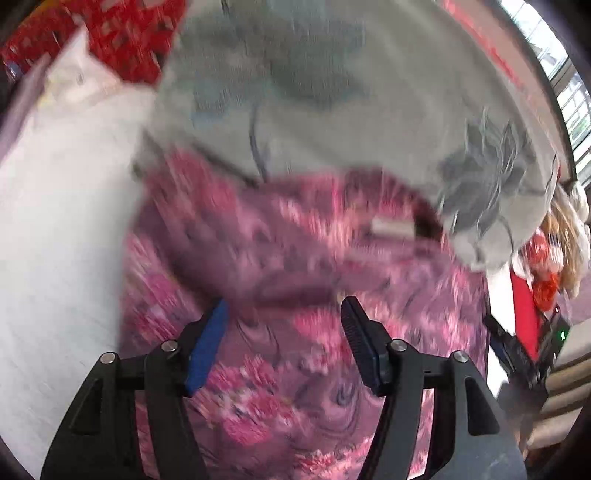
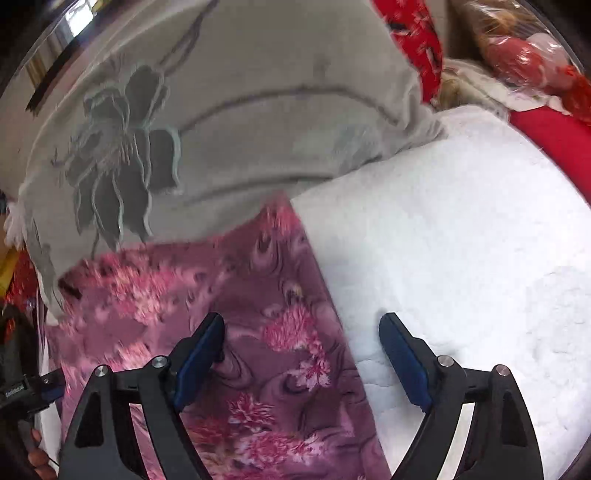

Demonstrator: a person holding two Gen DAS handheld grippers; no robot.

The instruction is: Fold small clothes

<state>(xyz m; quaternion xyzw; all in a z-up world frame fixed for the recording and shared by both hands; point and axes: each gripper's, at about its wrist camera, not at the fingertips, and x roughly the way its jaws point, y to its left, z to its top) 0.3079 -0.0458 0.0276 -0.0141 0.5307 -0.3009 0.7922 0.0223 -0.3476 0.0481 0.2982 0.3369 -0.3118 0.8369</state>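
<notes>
A pink and purple floral garment (image 1: 295,295) lies spread on a white padded surface (image 1: 55,240). My left gripper (image 1: 284,314) is open just above the garment, holding nothing. In the right wrist view the same garment (image 2: 236,332) lies with its right edge against the white surface (image 2: 461,258). My right gripper (image 2: 301,328) is open above that edge, one finger over the cloth and one over the white surface. The left wrist view is blurred by motion.
A grey cloth with a dark flower print (image 1: 314,92) (image 2: 207,122) lies just beyond the garment. Red patterned fabric (image 1: 122,33) (image 2: 417,40) is farther back. A doll in red (image 1: 546,266) (image 2: 528,59) lies to the side. The other gripper shows at the left edge (image 2: 26,391).
</notes>
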